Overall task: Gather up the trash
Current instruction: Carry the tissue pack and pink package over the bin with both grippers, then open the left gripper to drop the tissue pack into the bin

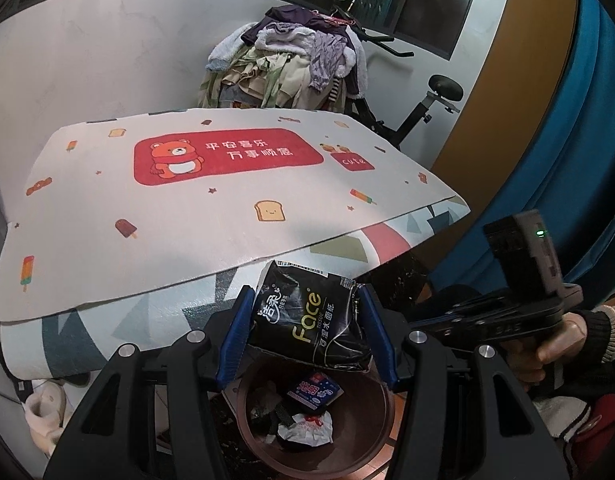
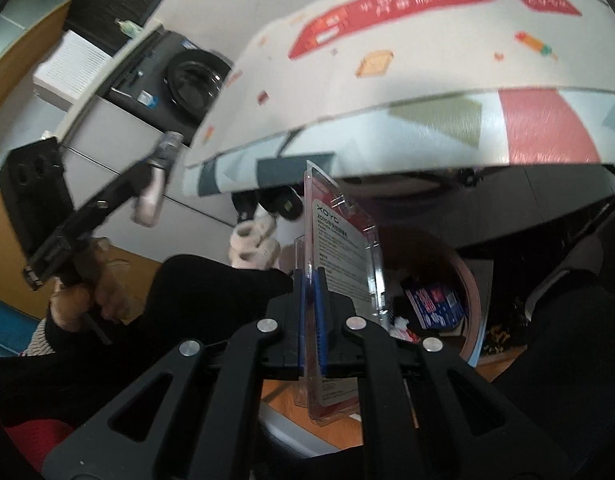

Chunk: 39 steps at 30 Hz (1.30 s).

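My left gripper (image 1: pixel 307 312) is shut on a black tissue pack (image 1: pixel 311 320) marked "Face" and holds it right above a brown trash bin (image 1: pixel 371 440). The bin holds a blue-and-red packet (image 1: pixel 314 390) and crumpled wrappers (image 1: pixel 307 428). My right gripper (image 2: pixel 312 280) is shut on a clear plastic blister pack (image 2: pixel 343 240) with a red and grey card, held upright beside the bin (image 2: pixel 469 280). The right gripper also shows at the right in the left wrist view (image 1: pixel 507 316), apart from the bin.
A table with a white cartoon mat (image 1: pixel 187 200) stands just behind the bin, its edge overhanging. Slippers (image 1: pixel 43 412) lie on the floor at left. A pile of clothes (image 1: pixel 291 64) and an exercise bike (image 1: pixel 427 108) stand behind. A blue curtain (image 1: pixel 567 160) is at right.
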Motion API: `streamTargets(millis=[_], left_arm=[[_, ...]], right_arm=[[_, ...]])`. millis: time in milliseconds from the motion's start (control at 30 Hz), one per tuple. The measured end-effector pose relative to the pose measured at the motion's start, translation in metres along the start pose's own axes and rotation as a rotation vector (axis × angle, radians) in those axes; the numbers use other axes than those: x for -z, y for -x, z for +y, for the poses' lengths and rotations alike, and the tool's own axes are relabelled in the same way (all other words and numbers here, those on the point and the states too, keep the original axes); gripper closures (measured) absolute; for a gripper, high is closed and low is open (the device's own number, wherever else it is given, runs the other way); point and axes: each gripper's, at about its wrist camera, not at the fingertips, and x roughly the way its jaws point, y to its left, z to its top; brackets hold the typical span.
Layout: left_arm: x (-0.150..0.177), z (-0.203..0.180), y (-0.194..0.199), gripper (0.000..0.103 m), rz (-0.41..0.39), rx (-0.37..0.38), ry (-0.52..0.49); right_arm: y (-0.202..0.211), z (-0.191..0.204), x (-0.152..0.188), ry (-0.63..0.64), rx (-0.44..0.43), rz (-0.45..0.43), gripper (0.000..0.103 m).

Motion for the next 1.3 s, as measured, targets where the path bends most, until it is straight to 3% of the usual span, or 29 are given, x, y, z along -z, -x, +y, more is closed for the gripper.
streamTargets(millis=[400, 467, 567, 633, 667, 733, 867, 1067, 1300], left_arm=[[0.013, -0.002, -0.020, 0.050, 0.045, 0.017, -0.006], [0.015, -0.003, -0.023, 0.050, 0.051, 0.018, -0.009], [0.018, -0.004, -0.025, 0.050, 0.056, 0.020, -0.016], [0.020, -0.005, -0.027, 0.050, 0.056, 0.021, -0.018], [0.022, -0.005, -0.027, 0.050, 0.054, 0.022, -0.017], [0.024, -0.005, -0.028, 0.050, 0.047, 0.021, -0.012], [0.033, -0.001, -0.032, 0.050, 0.034, 0.026, 0.021], [0.047, 0.001, -0.039, 0.050, 0.012, 0.038, 0.064], [0.061, 0.000, -0.049, 0.050, 0.038, 0.031, 0.051]], right_arm=[[-0.040, -0.028, 0.001, -0.051, 0.099, 0.103, 0.094], [-0.043, -0.031, 0.000, -0.054, 0.108, 0.112, 0.090], [-0.045, -0.033, -0.002, -0.057, 0.120, 0.114, 0.072], [-0.044, -0.033, -0.004, -0.050, 0.134, 0.105, 0.053], [-0.042, -0.032, -0.005, -0.036, 0.148, 0.093, 0.049], [-0.036, -0.028, -0.009, -0.001, 0.162, 0.060, 0.029], [-0.021, -0.019, -0.017, 0.102, 0.225, -0.028, 0.010], [0.000, -0.018, -0.023, 0.252, 0.357, -0.207, 0.006], [0.011, -0.027, -0.016, 0.239, 0.406, -0.319, 0.006]])
